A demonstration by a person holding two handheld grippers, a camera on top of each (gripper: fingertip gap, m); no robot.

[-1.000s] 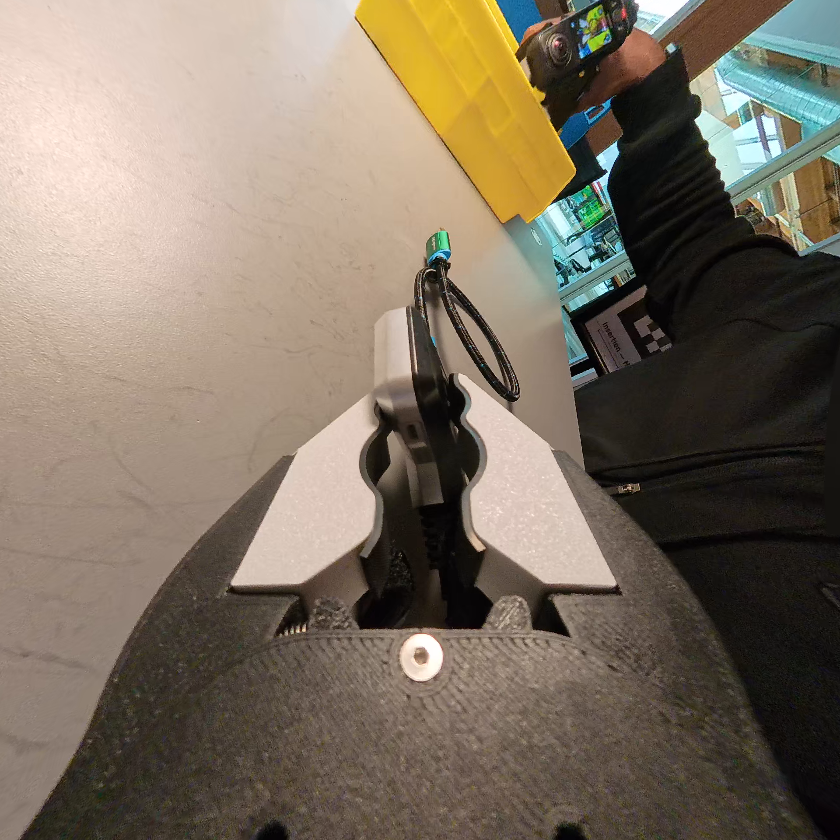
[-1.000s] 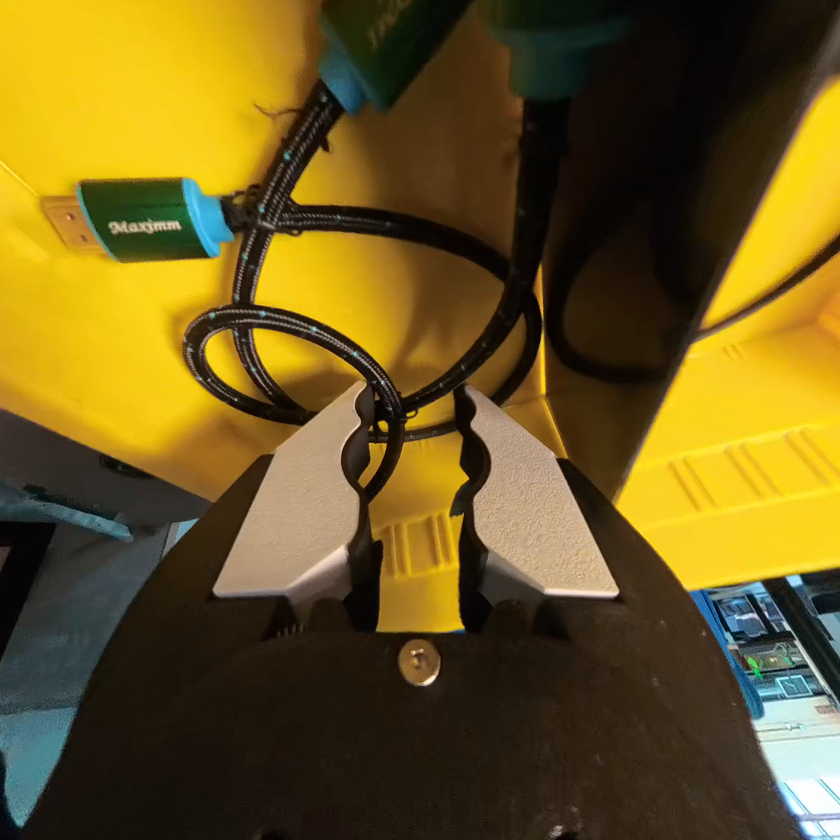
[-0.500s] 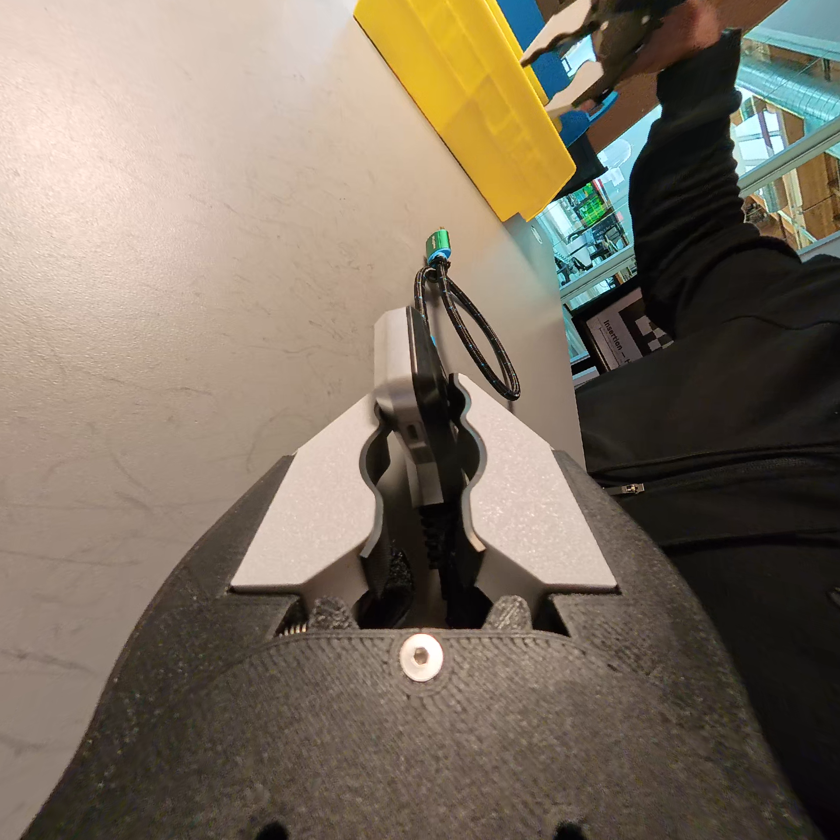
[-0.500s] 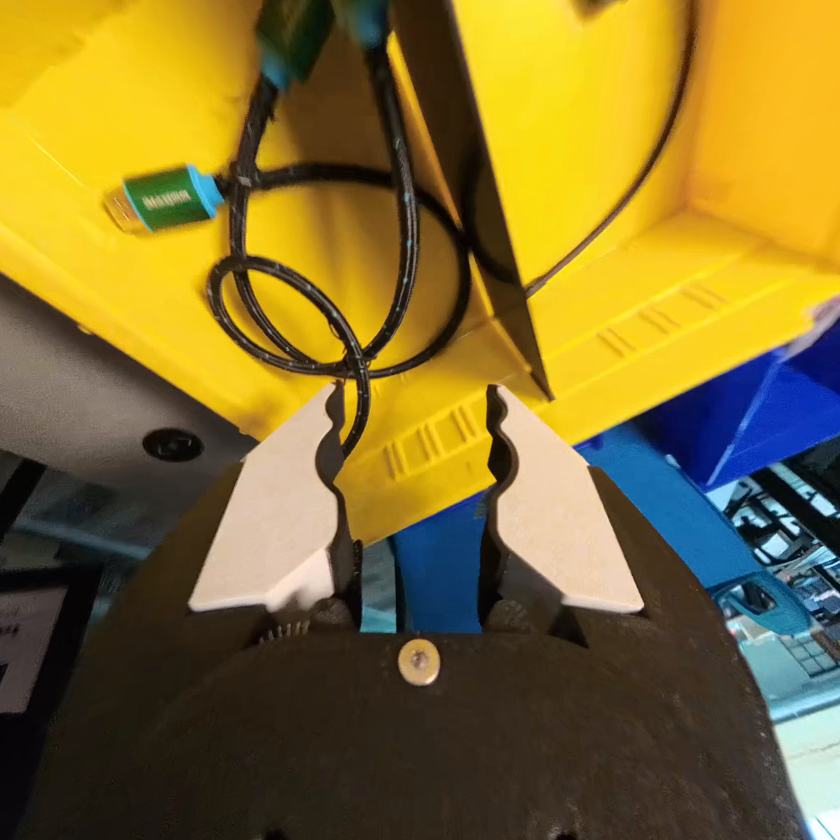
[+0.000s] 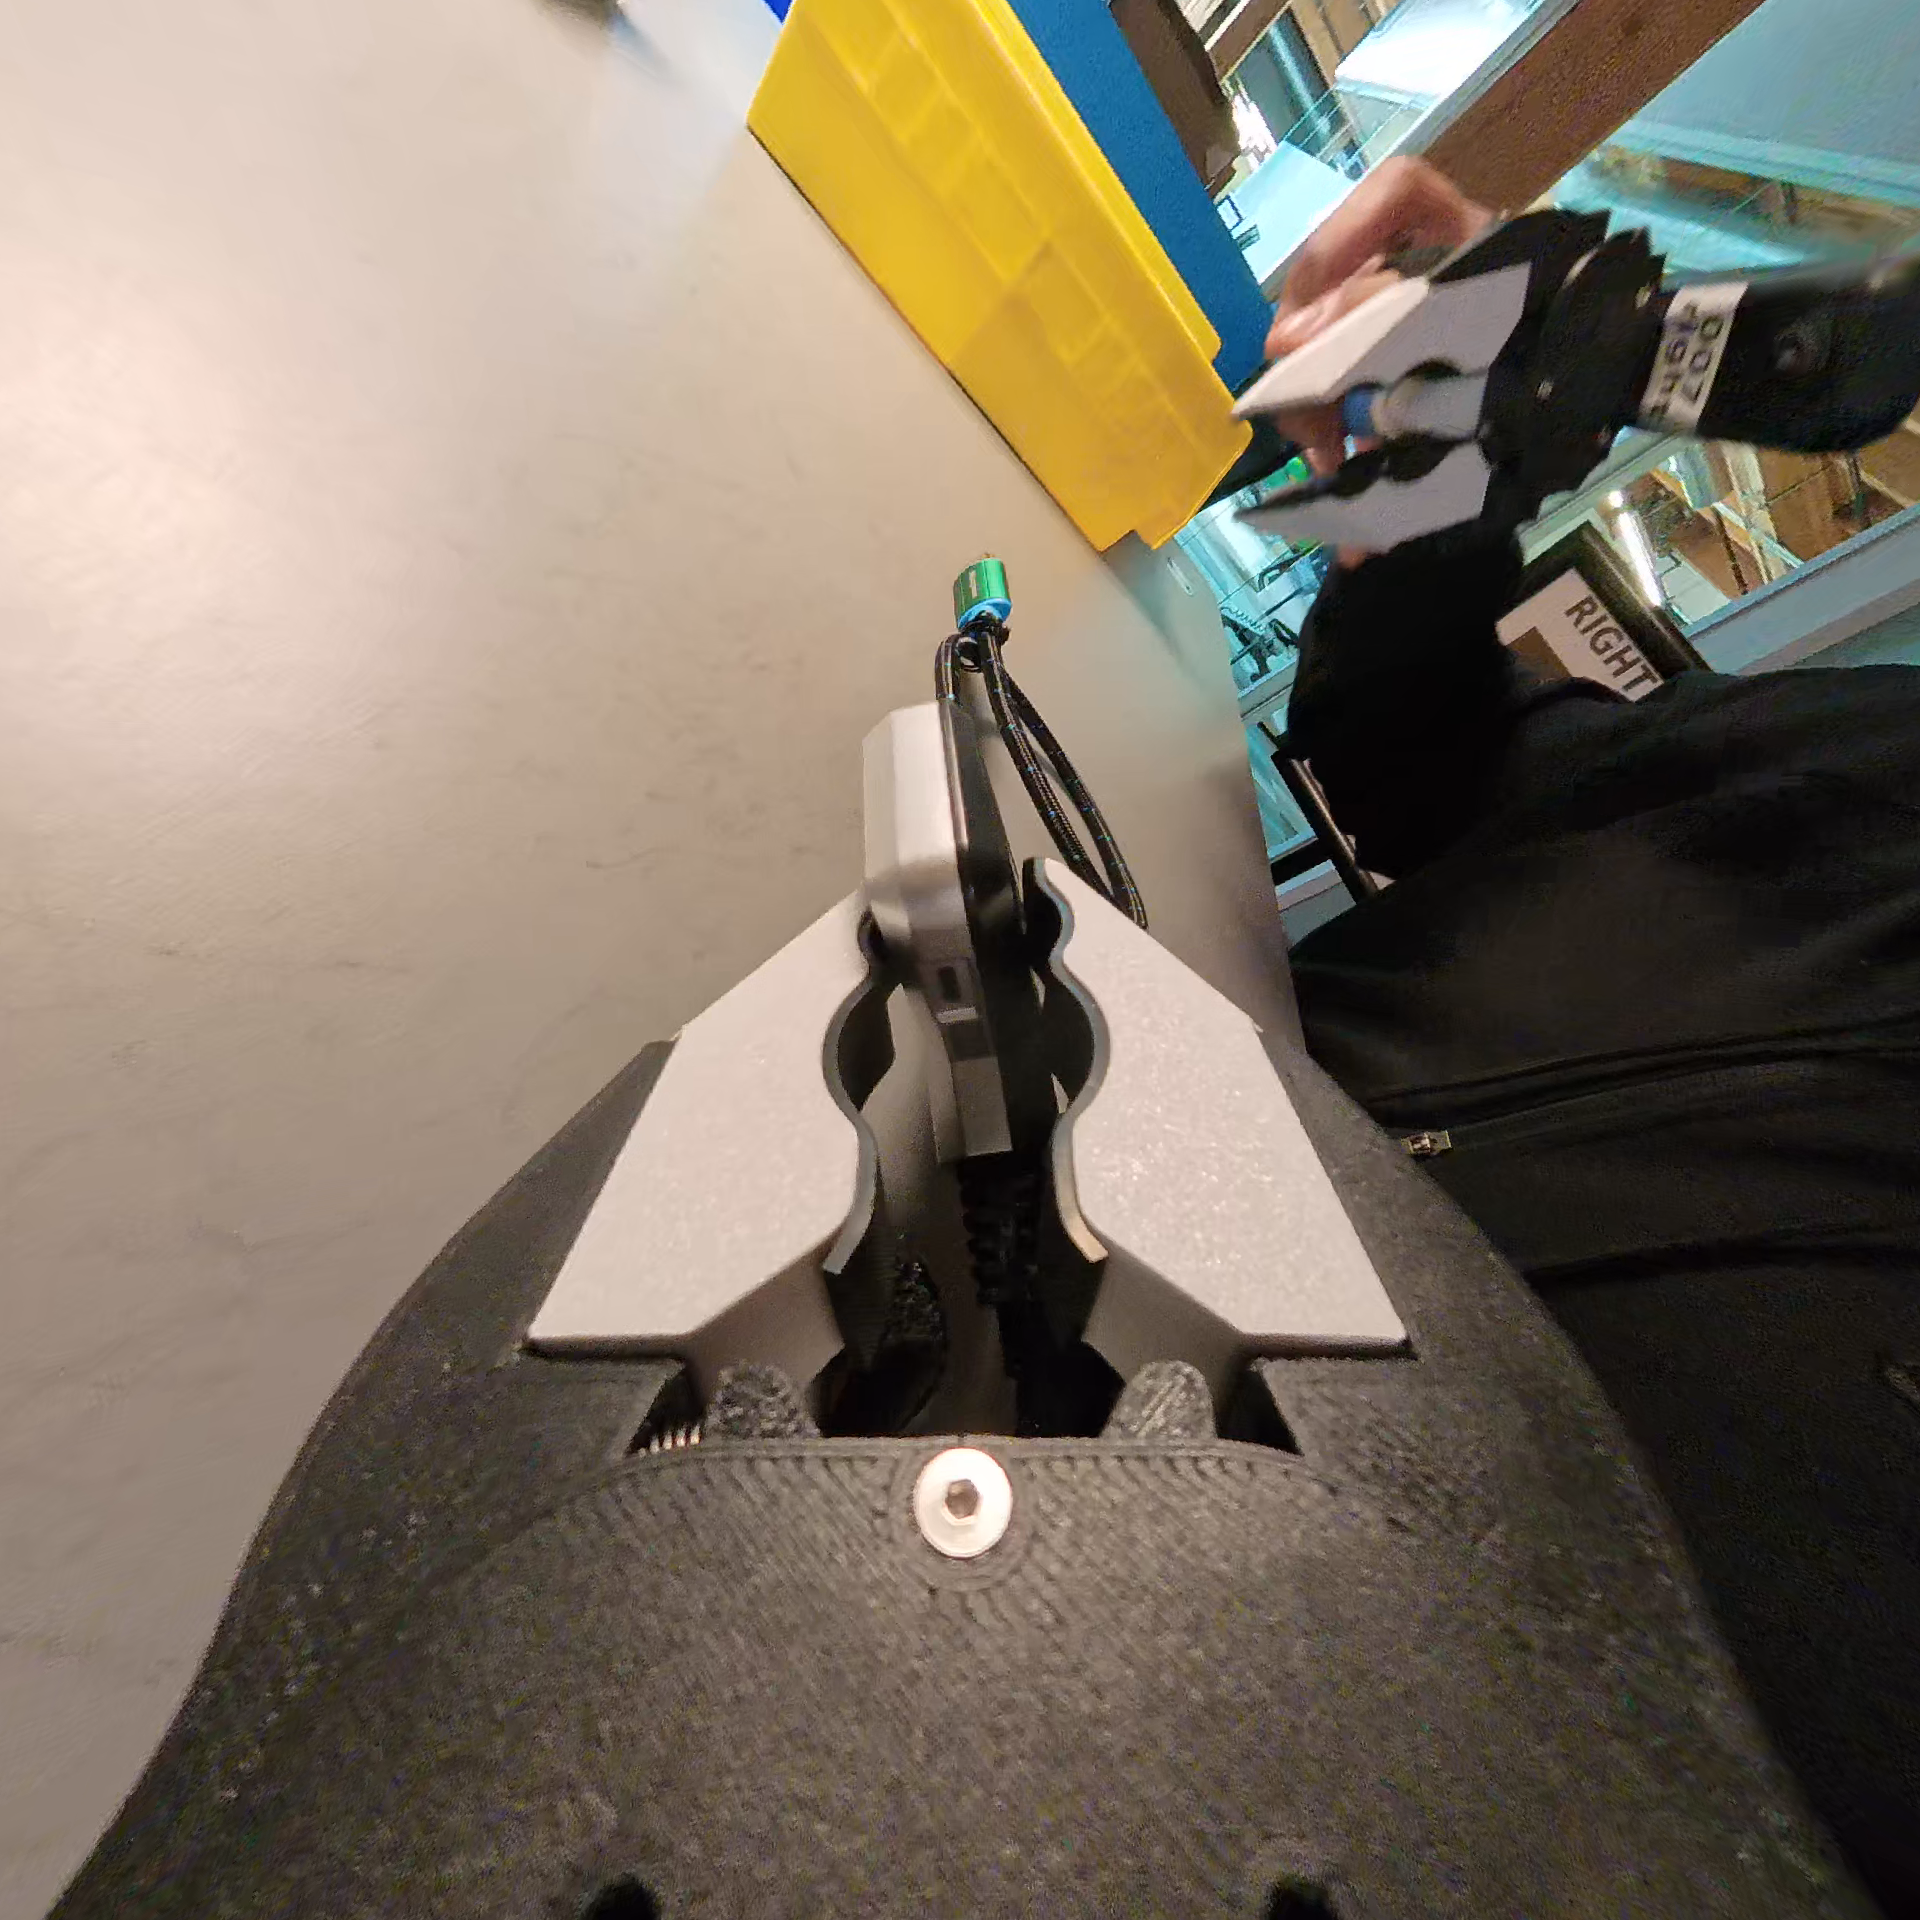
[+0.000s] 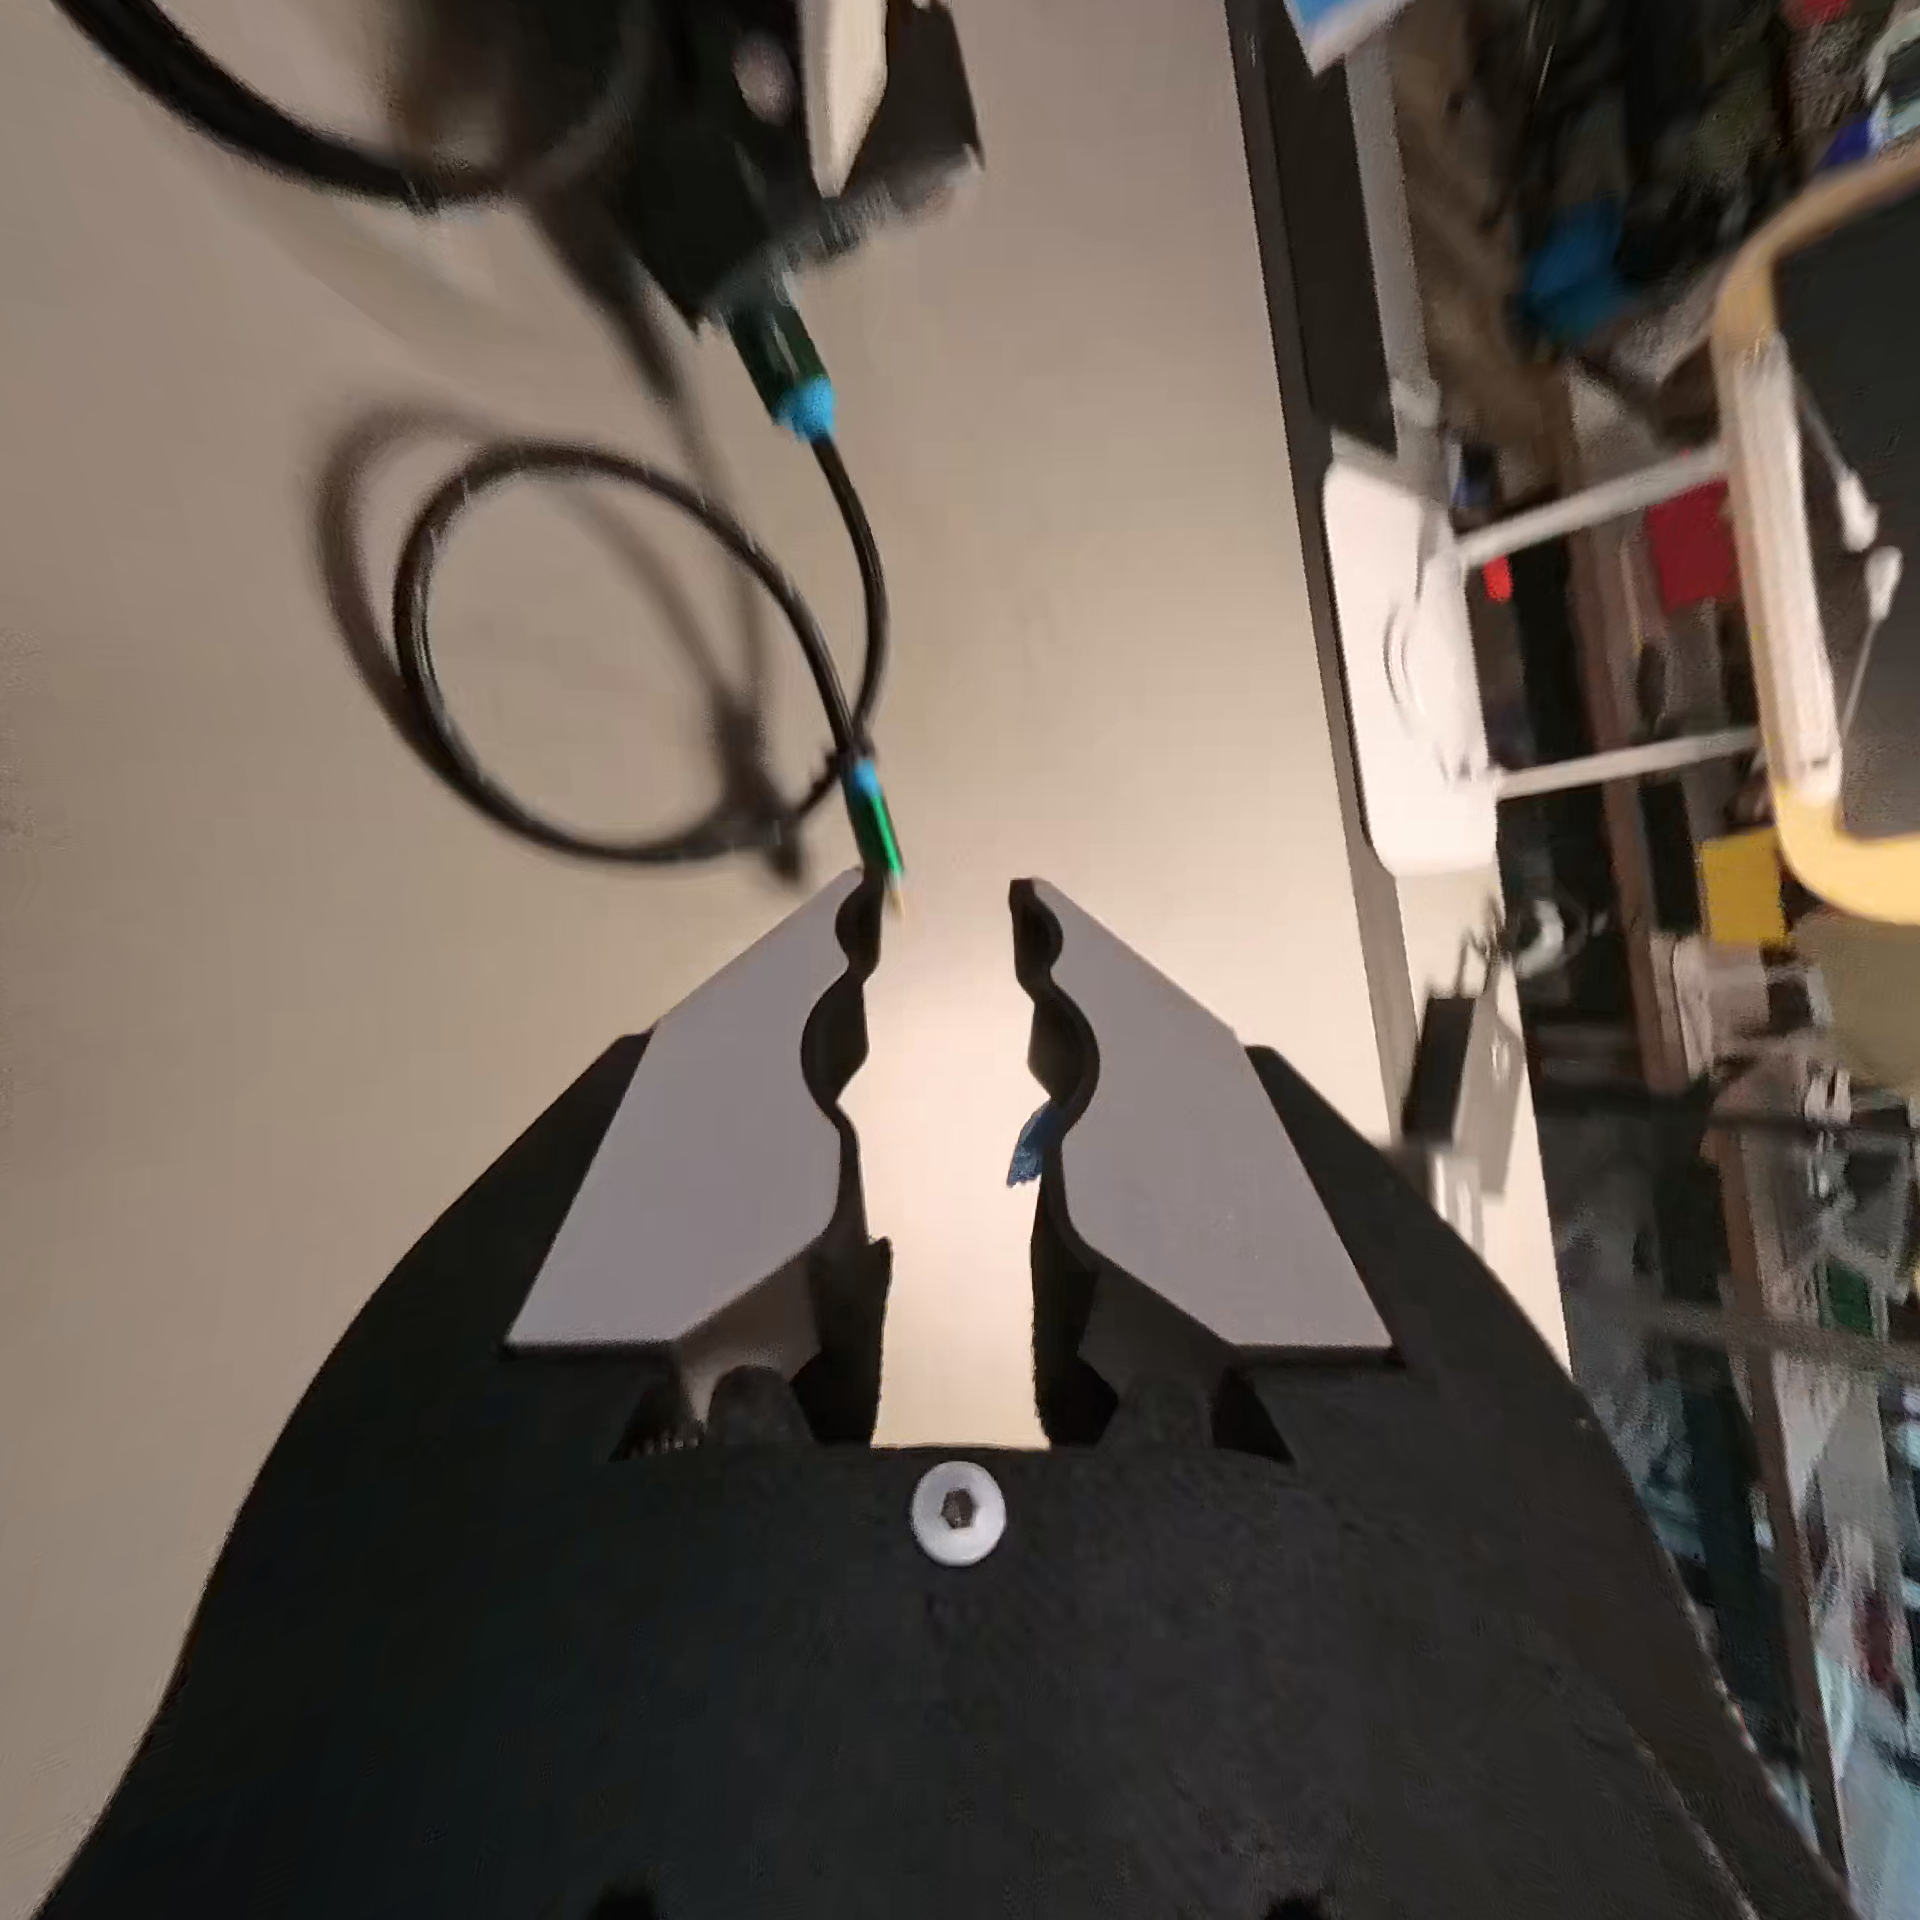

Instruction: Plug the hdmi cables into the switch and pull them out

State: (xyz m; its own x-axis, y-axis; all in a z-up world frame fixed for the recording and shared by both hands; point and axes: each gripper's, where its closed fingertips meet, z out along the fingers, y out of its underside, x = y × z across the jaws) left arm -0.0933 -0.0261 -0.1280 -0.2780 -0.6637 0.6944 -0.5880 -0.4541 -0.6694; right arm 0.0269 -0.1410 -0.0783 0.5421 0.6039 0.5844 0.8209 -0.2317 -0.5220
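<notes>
Your left hand-held gripper [image 5: 966, 997] pinches the grey HDMI switch [image 5: 920, 831] on the counter [image 5: 364, 623], one green-ended HDMI cable [image 6: 800, 384] apparently seated, though blur hides the port. Your right hand-held gripper [image 6: 940, 904] is spread, holding nothing. Judged step: plugging. Next, close on the free plug [image 6: 873, 831] lying just beyond its fingertips. Open counter lies left; the edge and the yellow bin [image 5: 997, 270] bound the right.
</notes>
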